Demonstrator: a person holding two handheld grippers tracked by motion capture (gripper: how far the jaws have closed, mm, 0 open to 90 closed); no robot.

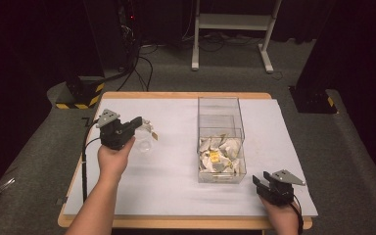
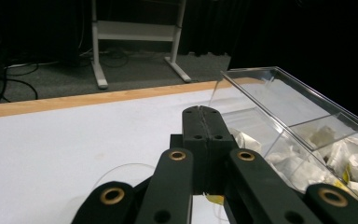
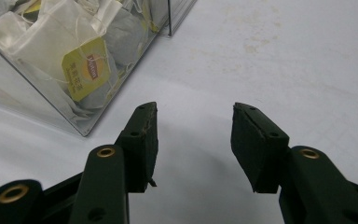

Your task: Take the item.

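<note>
A clear plastic box (image 1: 221,139) stands on the white surface (image 1: 176,186), and everything else sits around it. The box is split into compartments; the one nearest the person is full of tea bags (image 1: 219,155), one with a yellow tag (image 3: 87,67) pressed against the clear wall, while the far compartment looks bare.

Well to the left of the box, the left claw (image 1: 144,126) is held just above the surface in the person's left hand (image 1: 113,159). In the left gripper view its jaws are pressed fully together, and a yellow scrap (image 2: 214,199) shows just beneath them, with a small tag (image 1: 154,136) hanging at the tip in the high view. Whether the jaws pinch its string cannot be told. A faint clear glass (image 1: 143,143) sits under that claw.

Near the box's front right corner, the right claw (image 3: 193,140) rests low over the surface, its jaws spread apart around nothing.
</note>
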